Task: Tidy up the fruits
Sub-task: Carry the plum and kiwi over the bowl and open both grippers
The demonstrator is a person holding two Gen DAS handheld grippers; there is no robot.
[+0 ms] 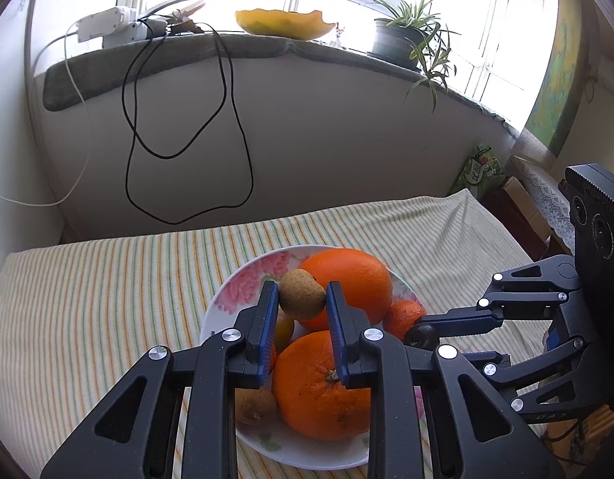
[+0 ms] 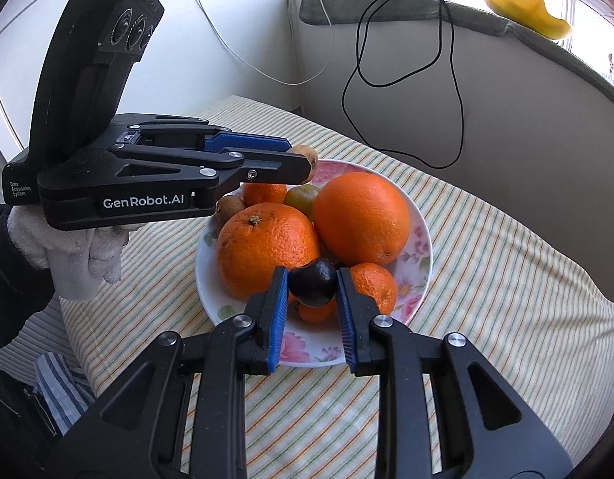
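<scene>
"GenRobot.AI" in white letters on side of black plastic left gripper (image 2: 303, 159) body; small white "Data Acquisition System" print on its rear block. Green packet (image 1: 480, 169) by wall carries print, too blurred to read.

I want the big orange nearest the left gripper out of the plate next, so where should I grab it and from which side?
Grip the near orange across its widest middle, coming from straight above. It is round with its stem end facing up, and the other big orange, a small orange and the plate rim crowd its sides. Both grippers are full now, so one must let go first.
</scene>
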